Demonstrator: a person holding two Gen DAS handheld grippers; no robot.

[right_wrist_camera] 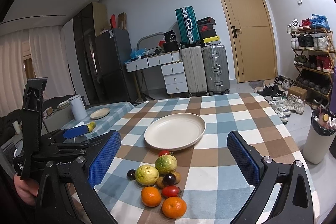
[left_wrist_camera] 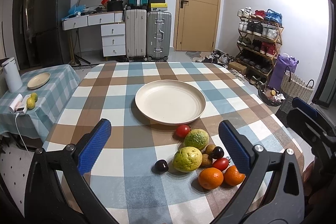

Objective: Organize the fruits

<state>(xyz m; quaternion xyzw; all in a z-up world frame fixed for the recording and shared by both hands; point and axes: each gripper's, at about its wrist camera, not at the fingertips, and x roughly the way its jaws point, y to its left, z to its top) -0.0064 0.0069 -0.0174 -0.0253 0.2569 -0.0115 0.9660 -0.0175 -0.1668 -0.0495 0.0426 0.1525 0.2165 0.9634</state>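
A pile of fruit lies on the checked tablecloth point(left_wrist_camera: 117, 85) in front of an empty cream plate point(left_wrist_camera: 170, 104): two green guavas point(left_wrist_camera: 187, 159), two oranges point(left_wrist_camera: 211, 178), two red tomatoes point(left_wrist_camera: 183, 130), dark plums point(left_wrist_camera: 161, 165) and small brown fruits point(left_wrist_camera: 210, 148). My left gripper point(left_wrist_camera: 164, 145) is open and empty above the table, with the pile between its fingers toward the right one. My right gripper point(right_wrist_camera: 174, 157) is open and empty, with the pile point(right_wrist_camera: 147, 174) and plate point(right_wrist_camera: 175, 133) ahead of it. The left gripper also shows in the right wrist view point(right_wrist_camera: 75, 132).
A side table at the left holds a small plate point(left_wrist_camera: 39, 80), a white kettle point(left_wrist_camera: 12, 75) and two green-yellow fruits point(left_wrist_camera: 31, 100). A bin point(right_wrist_camera: 319, 135) stands right of the table. Suitcases, drawers, a door and a shoe rack line the far wall.
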